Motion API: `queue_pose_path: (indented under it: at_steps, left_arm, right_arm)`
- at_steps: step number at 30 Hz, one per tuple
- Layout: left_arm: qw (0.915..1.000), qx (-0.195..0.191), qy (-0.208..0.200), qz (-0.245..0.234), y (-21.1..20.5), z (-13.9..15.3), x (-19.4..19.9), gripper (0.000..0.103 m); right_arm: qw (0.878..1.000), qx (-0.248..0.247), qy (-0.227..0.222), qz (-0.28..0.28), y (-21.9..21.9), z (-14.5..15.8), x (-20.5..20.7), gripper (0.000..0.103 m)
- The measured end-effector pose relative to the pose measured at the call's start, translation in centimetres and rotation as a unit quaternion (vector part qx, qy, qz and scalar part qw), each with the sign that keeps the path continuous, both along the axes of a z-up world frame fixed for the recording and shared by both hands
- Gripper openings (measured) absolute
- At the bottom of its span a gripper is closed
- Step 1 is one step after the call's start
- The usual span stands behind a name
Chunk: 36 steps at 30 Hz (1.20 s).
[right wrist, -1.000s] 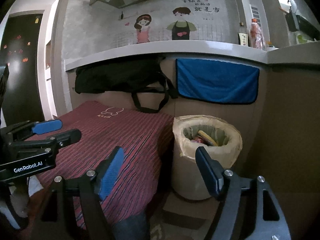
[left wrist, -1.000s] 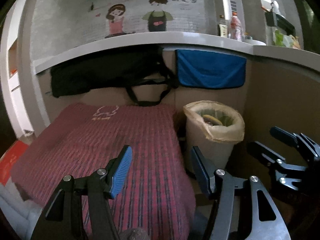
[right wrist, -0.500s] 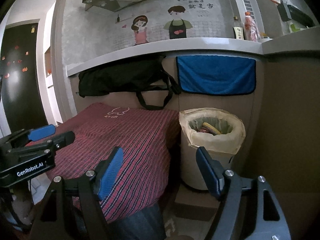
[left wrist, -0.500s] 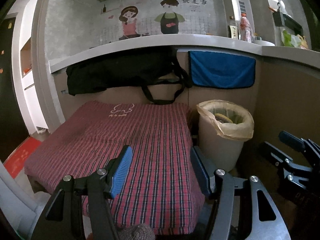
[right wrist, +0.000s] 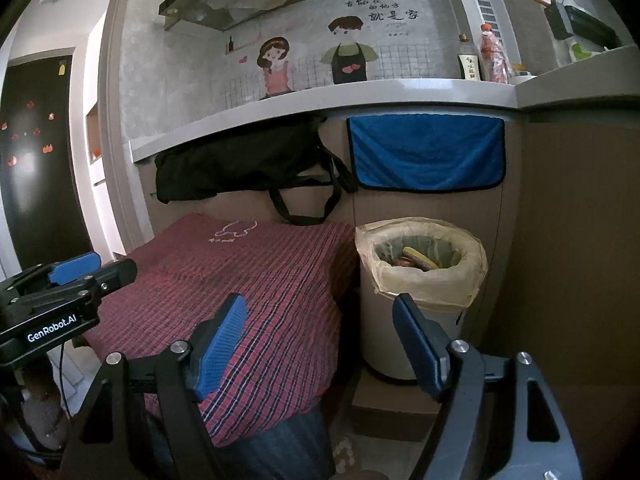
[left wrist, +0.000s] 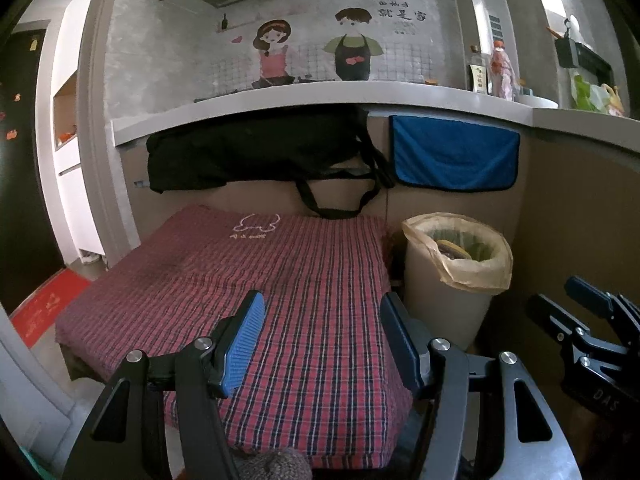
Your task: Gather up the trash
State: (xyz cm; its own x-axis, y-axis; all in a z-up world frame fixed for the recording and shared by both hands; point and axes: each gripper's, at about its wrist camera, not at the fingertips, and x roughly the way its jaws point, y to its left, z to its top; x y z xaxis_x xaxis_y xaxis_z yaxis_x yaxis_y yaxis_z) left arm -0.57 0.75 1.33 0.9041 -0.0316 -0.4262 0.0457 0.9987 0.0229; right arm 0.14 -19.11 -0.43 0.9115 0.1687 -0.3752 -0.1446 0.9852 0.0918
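The trash bin [right wrist: 420, 300], lined with a yellowish bag [right wrist: 472, 280], stands on the floor just right of the table, against the brown panel; some scraps (a flat yellow-and-brown piece among them) are seen lying inside. Compared with a second ago, both cameras have been drawn back and raised, so that more of the red checked cloth [left wrist: 288, 288] and its near edge is taken in. No loose trash is seen on the cloth, so the collecting is judged finished or nearly so.

The left gripper [left wrist: 322, 340] is held wide apart and empty over the near cloth; the right gripper [right wrist: 320, 340] is likewise spread wide with nothing between its pads.

The bin's contents are shown more plainly in the right wrist view, along with the low step under the bin. A red mat [left wrist: 44, 308] on the far left floor is shown only in the left wrist view.
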Motion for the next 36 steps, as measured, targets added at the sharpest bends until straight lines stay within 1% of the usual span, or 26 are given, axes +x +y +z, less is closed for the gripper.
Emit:
queue_pose_path:
  at_steps: [36]
  left_arm:
    - [1.0000, -0.002, -0.005, 0.000, 0.25, 0.27, -0.08, 0.061]
  right_arm:
    - [1.000, 0.003, -0.002, 0.004, 0.11, 0.07, -0.16, 0.075]
